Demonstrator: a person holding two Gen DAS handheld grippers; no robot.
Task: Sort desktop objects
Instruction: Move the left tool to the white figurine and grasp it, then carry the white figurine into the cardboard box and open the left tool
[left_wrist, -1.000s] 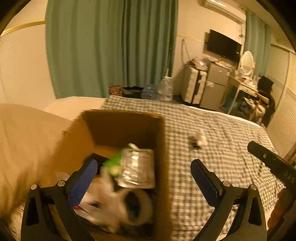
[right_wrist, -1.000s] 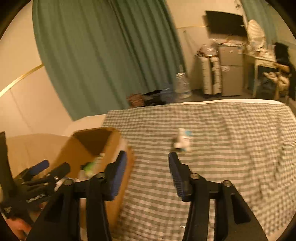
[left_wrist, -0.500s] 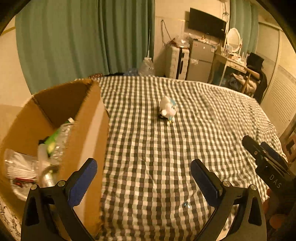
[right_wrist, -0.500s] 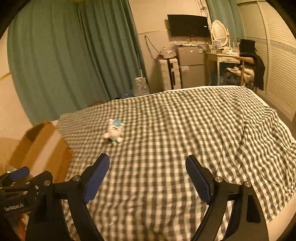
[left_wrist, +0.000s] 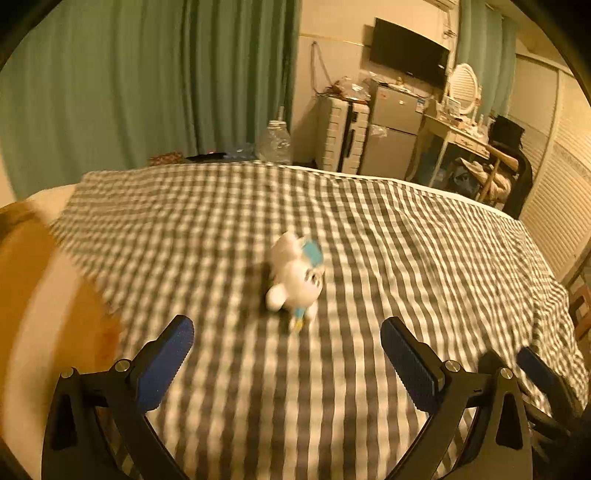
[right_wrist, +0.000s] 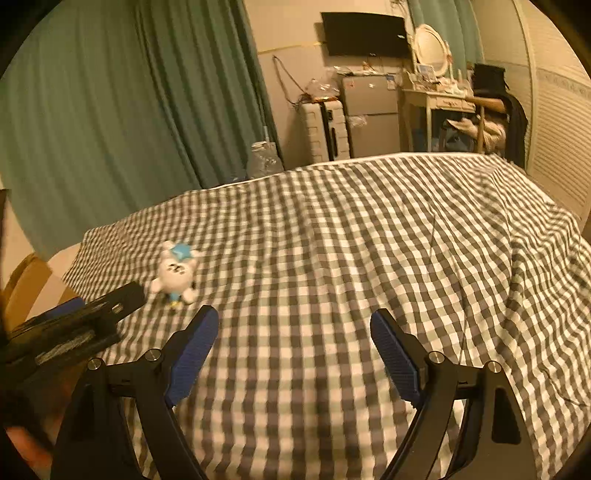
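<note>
A small white plush toy (left_wrist: 295, 277) with a blue tuft lies on the checked bedspread (left_wrist: 424, 258). My left gripper (left_wrist: 286, 338) is open, its blue pads apart, with the toy just ahead of the gap between them. In the right wrist view the same plush toy (right_wrist: 173, 273) lies ahead and to the left of my right gripper (right_wrist: 293, 326), which is open with only cloth between its fingers. The left gripper's black finger (right_wrist: 92, 308) enters that view from the left, near the toy. A blurred brown cardboard box (left_wrist: 40, 295) fills the left wrist view's left edge.
The checked bedspread (right_wrist: 369, 240) covers a bed and drops off at the right side. Beyond its far edge hang green curtains (left_wrist: 147, 81). A big water bottle (left_wrist: 275, 142), a suitcase, a small fridge (left_wrist: 393, 136) and a cluttered dressing table stand there.
Both grippers have swung right, away from the cardboard box, and come lower over the bedspread. The plush toy is much nearer the left gripper. The right gripper's jaws have widened.
</note>
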